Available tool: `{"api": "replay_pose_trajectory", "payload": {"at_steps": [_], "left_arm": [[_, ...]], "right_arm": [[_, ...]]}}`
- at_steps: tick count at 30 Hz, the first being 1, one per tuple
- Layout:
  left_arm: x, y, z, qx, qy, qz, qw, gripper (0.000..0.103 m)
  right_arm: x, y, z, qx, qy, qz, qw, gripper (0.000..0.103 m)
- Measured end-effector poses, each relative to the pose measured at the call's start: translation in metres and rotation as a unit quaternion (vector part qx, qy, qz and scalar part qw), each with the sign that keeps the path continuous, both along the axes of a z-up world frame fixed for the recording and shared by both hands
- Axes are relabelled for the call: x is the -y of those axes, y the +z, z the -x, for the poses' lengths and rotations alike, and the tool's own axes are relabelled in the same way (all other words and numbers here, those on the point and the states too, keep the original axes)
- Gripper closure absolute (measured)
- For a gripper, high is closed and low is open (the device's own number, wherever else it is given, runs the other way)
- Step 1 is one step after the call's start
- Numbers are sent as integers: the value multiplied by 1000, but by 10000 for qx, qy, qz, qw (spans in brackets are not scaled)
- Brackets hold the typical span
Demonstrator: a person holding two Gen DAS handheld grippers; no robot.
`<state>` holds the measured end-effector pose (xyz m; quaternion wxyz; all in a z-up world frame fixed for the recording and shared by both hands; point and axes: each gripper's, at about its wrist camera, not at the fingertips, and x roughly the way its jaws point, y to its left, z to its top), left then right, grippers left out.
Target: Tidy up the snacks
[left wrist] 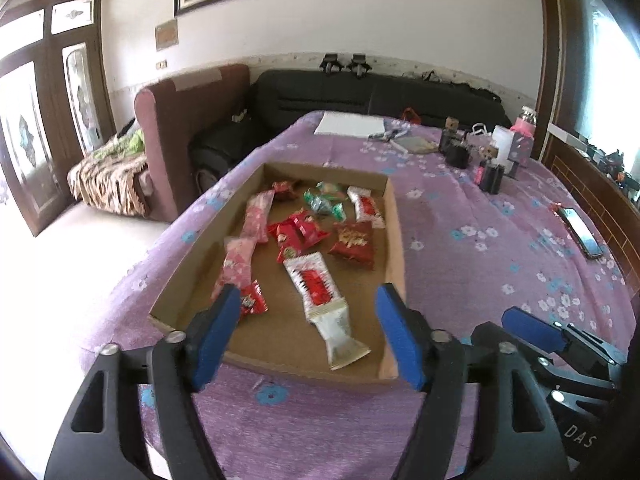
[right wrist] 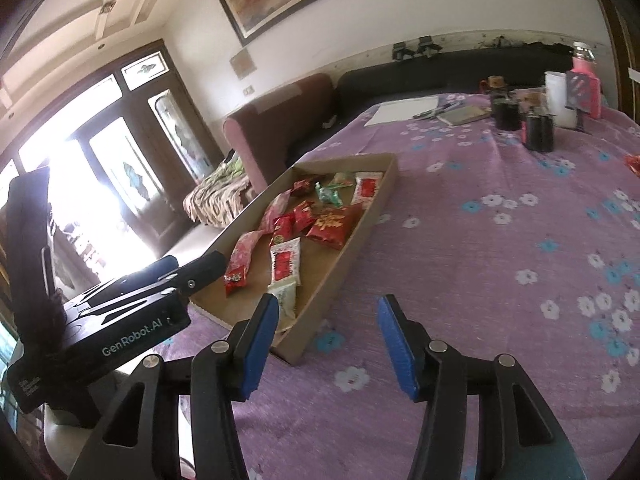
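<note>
A shallow cardboard tray (left wrist: 394,220) sits on the purple flowered tablecloth (left wrist: 480,248) and holds several wrapped snacks: a white-and-red bar (left wrist: 314,280), a red bag (left wrist: 354,242), pink packs (left wrist: 258,216) and green candies (left wrist: 324,200). The tray also shows in the right wrist view (right wrist: 360,224). My left gripper (left wrist: 308,328) is open and empty, hovering over the tray's near edge. My right gripper (right wrist: 326,336) is open and empty, above the cloth just right of the tray's near corner. A red wrapper (right wrist: 634,164) lies at the right edge.
At the table's far end are a white pad (left wrist: 352,124), pens, a notebook, dark jars (left wrist: 490,176) and a pink bottle (left wrist: 526,120). A phone (left wrist: 582,232) lies near the right edge. Sofas stand behind the table.
</note>
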<state>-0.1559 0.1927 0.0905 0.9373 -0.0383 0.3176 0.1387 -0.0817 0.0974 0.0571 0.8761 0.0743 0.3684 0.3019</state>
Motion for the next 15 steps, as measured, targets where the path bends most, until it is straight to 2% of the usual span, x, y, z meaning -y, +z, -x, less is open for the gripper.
{"api": "replay_pose_trajectory", "payload": {"at_steps": [1, 6, 15], "left_arm": [[5, 3, 2, 91, 21, -87, 9999, 19], [22, 14, 7, 349, 8, -342, 9988, 19], [42, 10, 0, 216, -50, -498, 9985, 19]], "right_arm": [[3, 1, 1, 10, -19, -21, 10000, 49], [20, 1, 4, 39, -125, -112, 9999, 47], [40, 0, 6, 71, -248, -176, 9995, 45]]}}
